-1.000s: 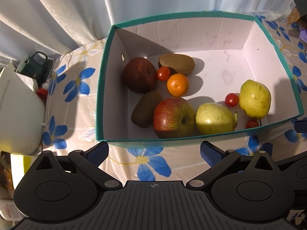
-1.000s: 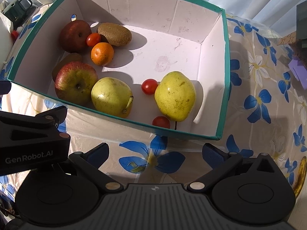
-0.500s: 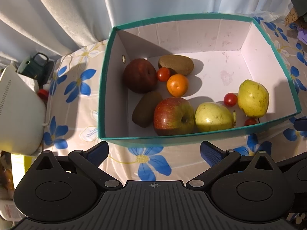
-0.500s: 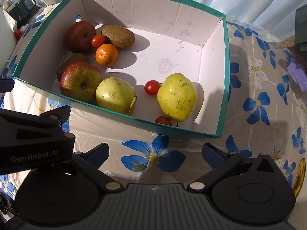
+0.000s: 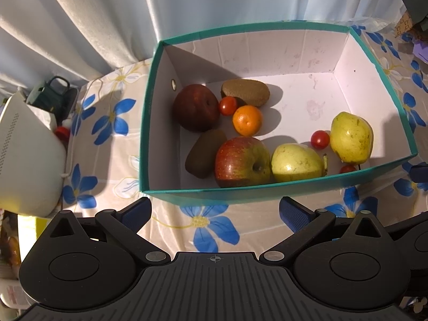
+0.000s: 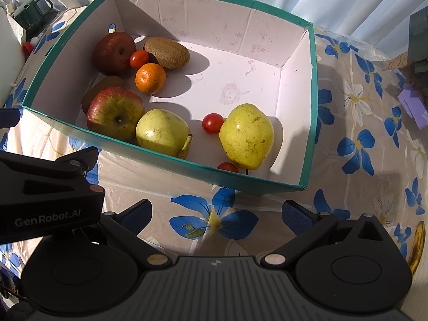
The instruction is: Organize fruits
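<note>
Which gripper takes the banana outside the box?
Probably right. The banana lies on the cloth at the right gripper's right edge, outside the box. The left gripper, also open and empty, has no banana in view.

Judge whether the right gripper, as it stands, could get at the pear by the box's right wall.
Probably yes. The right gripper is open and empty, the box has no lid, and the pear lies uncovered. Only the near wall and two small tomatoes beside it crowd the approach.
</note>
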A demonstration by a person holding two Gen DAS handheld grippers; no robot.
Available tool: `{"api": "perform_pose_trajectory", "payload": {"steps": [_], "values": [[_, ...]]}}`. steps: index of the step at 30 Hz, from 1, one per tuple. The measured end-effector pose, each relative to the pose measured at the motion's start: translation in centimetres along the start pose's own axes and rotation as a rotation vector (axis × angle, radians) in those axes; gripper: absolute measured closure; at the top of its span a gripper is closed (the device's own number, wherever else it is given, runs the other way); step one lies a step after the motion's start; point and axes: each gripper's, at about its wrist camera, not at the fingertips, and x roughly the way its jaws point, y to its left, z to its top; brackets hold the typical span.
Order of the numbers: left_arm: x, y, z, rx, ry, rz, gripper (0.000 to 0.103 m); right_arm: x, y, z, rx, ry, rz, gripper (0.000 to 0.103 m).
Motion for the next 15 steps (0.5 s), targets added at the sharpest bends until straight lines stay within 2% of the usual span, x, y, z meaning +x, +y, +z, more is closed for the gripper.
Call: {"api": "perform_pose_trajectory", "payload": {"steps": [15], "values": [[-0.29,-0.17,-0.11,0.005,-0.005,0.003,0.0,-0.11,-0.02,-0.1,0.002,-0.001,0.0,0.0]]}}
